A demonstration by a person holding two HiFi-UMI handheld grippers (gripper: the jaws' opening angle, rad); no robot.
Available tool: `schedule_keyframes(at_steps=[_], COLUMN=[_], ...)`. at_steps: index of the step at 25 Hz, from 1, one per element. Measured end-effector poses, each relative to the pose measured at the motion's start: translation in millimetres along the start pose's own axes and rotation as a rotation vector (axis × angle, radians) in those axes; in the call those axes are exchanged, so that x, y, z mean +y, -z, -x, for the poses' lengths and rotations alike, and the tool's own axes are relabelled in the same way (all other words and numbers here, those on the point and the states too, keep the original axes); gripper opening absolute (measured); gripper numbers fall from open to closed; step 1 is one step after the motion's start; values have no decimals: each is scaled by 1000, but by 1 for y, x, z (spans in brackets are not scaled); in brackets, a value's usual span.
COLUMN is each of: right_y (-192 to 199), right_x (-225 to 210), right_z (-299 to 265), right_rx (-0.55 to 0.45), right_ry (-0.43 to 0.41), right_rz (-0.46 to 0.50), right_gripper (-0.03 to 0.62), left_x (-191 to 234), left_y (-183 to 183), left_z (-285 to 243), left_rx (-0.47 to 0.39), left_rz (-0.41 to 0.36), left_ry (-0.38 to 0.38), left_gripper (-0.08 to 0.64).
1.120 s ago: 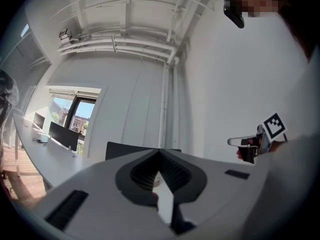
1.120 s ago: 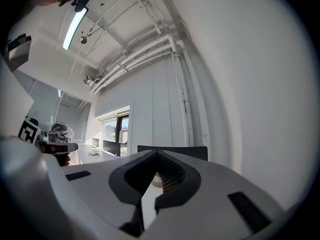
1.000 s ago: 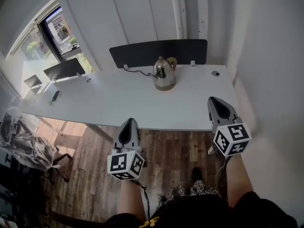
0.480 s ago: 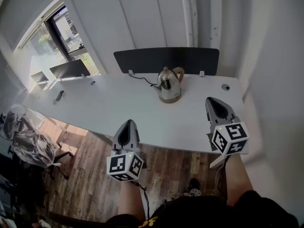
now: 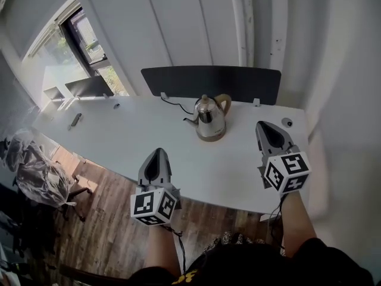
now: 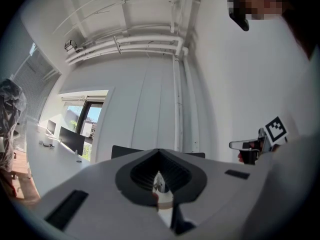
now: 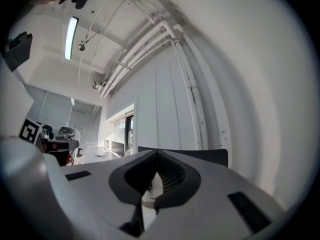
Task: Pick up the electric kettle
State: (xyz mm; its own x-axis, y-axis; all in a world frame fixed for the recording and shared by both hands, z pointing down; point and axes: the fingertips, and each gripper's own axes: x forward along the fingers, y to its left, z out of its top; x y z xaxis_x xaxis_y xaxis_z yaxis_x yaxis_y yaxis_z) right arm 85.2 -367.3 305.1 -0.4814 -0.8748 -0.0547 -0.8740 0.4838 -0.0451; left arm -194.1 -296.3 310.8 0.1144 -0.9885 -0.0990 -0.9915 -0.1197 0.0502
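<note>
Electric kettle (image 5: 209, 121) stands toward desk's (image 5: 119, 133) back edge, open surface before it

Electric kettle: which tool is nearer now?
Right, narrowly. Right tool: over the desk, beside the electric kettle, handle side. Left tool: back at the desk's near edge, spout side.

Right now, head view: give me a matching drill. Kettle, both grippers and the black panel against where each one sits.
Things
1. electric kettle
2. left gripper
3. right gripper
4. black panel

Places
A. upright along the far edge of the desk
B. over the desk's right end
C. mid-desk, spout pointing to the picture's left
D. across the desk's near edge, left of the electric kettle

Pairs: 1-C, 2-D, 3-B, 4-A
</note>
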Motion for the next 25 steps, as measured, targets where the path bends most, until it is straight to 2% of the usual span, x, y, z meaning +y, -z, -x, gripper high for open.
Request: schedule_keyframes(at_steps=[9,18,25], right_y=[-4,13,31], right_x=[-22,-33,-35], right_z=[-31,-61,-101], right_rx=[3,24,60], right_ry=[-50,-56,-43], right_rz=[19,2,7], right_gripper=[8,8,8], left_x=[2,12,32], left_y=[10,20,34], left_z=[-25,-49,-89], left_rx=[6,21,33], left_rz=[14,3,17], left_ry=[-66,-79,-58], left_gripper=[2,2,2])
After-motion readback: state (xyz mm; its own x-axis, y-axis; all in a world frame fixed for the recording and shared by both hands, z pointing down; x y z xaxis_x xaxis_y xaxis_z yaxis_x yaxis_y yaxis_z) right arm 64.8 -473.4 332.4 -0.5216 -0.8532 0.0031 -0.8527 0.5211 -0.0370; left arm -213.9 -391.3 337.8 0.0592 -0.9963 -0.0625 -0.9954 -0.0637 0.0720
